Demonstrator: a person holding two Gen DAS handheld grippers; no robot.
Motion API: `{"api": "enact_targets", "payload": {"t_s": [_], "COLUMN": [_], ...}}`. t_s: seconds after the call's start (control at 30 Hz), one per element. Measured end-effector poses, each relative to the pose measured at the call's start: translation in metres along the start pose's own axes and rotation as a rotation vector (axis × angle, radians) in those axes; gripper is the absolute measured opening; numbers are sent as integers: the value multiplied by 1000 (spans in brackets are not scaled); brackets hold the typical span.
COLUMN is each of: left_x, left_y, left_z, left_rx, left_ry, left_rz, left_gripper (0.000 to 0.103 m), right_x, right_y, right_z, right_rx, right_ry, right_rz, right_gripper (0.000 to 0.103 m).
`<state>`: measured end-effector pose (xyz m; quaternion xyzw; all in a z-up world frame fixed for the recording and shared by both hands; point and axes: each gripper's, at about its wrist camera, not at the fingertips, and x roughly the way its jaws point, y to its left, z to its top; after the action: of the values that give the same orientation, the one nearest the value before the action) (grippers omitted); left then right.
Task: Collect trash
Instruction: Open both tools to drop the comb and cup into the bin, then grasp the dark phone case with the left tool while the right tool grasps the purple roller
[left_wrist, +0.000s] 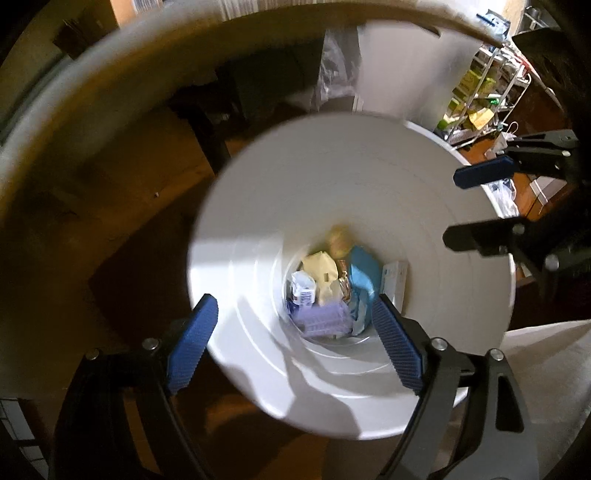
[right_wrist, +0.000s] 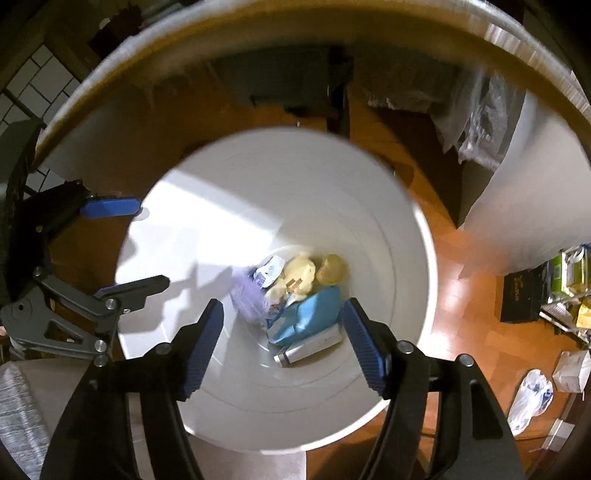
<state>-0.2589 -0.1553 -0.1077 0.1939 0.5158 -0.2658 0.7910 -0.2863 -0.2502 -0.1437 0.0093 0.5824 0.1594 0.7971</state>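
1. Both grippers hang over a big white bin (left_wrist: 369, 192) and point steeply down into it, so you look straight down to the bottom.
2. The left gripper (left_wrist: 295, 347) has its blue pads spread wide, nothing between them, nothing held. You only see the bin floor through the gap.
3. The right gripper (right_wrist: 282, 345) is also apart, a bit narrower than the left, and empty too. No trash is pinched in either one.
4. The trash is all at the bottom of the bin, piled in one clump. From the right wrist view: a crumpled blue wrapper (right_wrist: 314, 314) is on top near the middle, with a white box (right_wrist: 310, 347) lying flat just under its edge.
5. Next to that there's a pale yellow crumpled paper (right_wrist: 299, 275) and a roundish yellow-brown lump (right_wrist: 332, 269) touching it. Can't tell what the lump is, it's blurry.
6. A small white carton with blue print (right_wrist: 269, 275) sits against the yellow paper, and a lilac ridged plastic piece (right_wrist: 247, 295) lies beside it at the edge of the pile.
7. The bin stands on a wooden floor (right_wrist: 461, 295), close to a round table edge (right_wrist: 258, 33) that arcs over the top of both views.
8. Off to the side on the floor there's a white plastic bag (right_wrist: 530, 398), well apart from the bin, and a wire rack (left_wrist: 480, 96) with yellow and green packages further back.
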Motion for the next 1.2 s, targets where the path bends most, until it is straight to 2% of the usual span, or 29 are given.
{"api": "enact_targets", "payload": {"t_s": [0.07,0.17,0.2,0.23,0.3,0.4,0.5,0.7,0.77,0.9,0.97,1.0,1.2], "left_x": [-26,-77,-102,-117,-149,-160,-146,-101,-88,-71,-65,-62,-55], "left_y": [0,5,10,15,30,60,95,160,171,192,197,200,217], "left_z": [0,6,10,12,21,45,71,103,117,133,137,140,147], "left_rx": [10,19,14,7,-12,-61,-103,-112,-116,-188,-214,-230,-288], "left_ry": [-57,-174,-241,-286,-409,-463,-439,-361,-342,-324,-317,-311,-302], "left_rz": [1,-27,-44,-48,-11,101,223,250,250,180,150,143,183], "left_gripper": [86,87,88,98,101,101,101,101,101,100,90,88,86], "right_x": [-22,-67,-83,-98,-116,-126,-117,-87,-79,-66,-60,-58,-50], "right_y": [5,15,18,21,23,19,17,13,13,9,9,9,10], "right_z": [3,13,18,24,38,65,96,147,163,191,202,206,221], "right_rx": [-20,-73,-94,-115,-138,-160,-204,-277,-291,-293,-303,-305,-305], "right_ry": [-47,-163,-209,-257,-327,-386,-395,-355,-349,-334,-334,-332,-331], "right_rz": [13,43,49,47,27,8,-19,-32,-41,-25,-23,-22,-1], "right_gripper": [70,79,83,89,93,96,96,97,97,97,97,97,97]}}
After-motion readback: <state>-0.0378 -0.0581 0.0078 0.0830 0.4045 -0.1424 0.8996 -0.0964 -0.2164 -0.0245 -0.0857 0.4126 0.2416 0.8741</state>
